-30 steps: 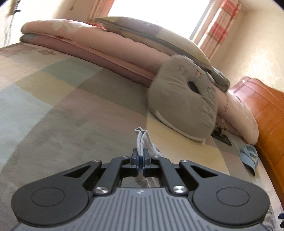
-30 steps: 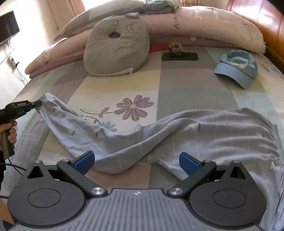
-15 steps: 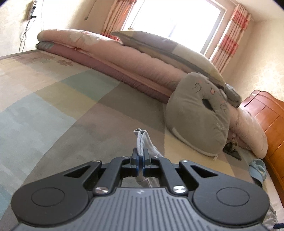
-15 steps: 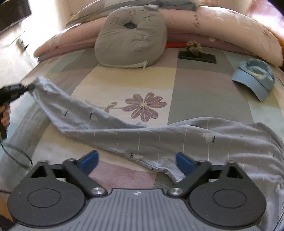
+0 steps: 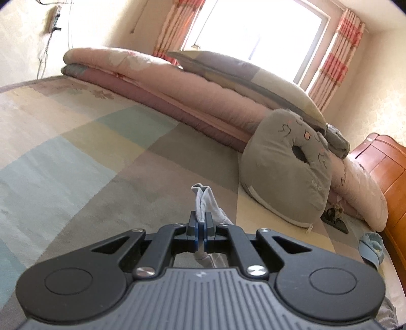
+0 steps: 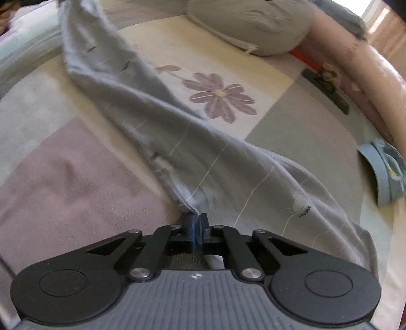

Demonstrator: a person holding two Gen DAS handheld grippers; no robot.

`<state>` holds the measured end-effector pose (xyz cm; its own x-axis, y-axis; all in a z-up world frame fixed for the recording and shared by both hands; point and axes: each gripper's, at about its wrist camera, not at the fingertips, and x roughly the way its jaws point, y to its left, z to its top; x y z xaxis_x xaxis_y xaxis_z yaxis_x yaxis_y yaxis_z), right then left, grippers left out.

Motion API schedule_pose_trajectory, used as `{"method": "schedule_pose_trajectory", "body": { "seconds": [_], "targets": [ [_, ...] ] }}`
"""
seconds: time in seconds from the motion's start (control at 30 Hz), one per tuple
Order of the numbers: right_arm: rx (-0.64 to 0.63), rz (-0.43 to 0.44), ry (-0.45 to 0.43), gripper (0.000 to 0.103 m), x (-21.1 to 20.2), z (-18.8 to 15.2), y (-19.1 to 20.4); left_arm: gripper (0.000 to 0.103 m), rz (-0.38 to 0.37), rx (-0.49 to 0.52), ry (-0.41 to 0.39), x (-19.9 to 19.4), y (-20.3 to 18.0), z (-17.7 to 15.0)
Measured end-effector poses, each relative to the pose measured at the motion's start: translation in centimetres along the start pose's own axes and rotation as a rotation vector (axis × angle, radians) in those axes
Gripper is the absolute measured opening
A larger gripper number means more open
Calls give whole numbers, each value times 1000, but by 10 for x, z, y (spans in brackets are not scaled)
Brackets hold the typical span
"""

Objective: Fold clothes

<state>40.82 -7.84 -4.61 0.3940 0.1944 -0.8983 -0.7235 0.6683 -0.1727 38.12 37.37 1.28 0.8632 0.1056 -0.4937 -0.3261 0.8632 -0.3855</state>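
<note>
Left wrist view: patchwork bed sheet (image 5: pixel 101 157), curtained window (image 5: pixel 256 35) behind the grey cushion (image 5: pixel 286 167). Left tongs (image 5: pixel 201 228) clamped on a tip of grey garment (image 5: pixel 203 200). Right wrist view alone shows the garment (image 6: pixel 177 132) stretched across the sheet below the cushion (image 6: pixel 253 22); right tongs (image 6: pixel 197 228) pinch its fold.

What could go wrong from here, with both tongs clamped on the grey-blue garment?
1. The left tongs pinch only a small bunched tip of the garment; a pull could slip it free.
2. The right tongs grip at a fold edge, perhaps catching just one layer, so the fold may come out uneven.
3. The garment's far side lies near the blue cap; dragging the fabric might snag or shift it.
</note>
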Motion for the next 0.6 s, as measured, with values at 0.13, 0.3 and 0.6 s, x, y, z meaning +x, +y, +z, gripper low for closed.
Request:
{"method": "schedule_pose_trajectory", "body": {
  "seconds": [0.13, 0.3, 0.6],
  "targets": [
    [-41, 111, 50, 5, -10, -11, -3, 2, 54, -44, -19, -16, 3, -7],
    [-48, 214, 36, 18, -22, -20, -19, 2, 135, -70, 59, -13, 9, -28],
    [1, 145, -152, 37, -22, 25, -96, 2, 200, -75, 92, -15, 3, -48]
  ]
}}
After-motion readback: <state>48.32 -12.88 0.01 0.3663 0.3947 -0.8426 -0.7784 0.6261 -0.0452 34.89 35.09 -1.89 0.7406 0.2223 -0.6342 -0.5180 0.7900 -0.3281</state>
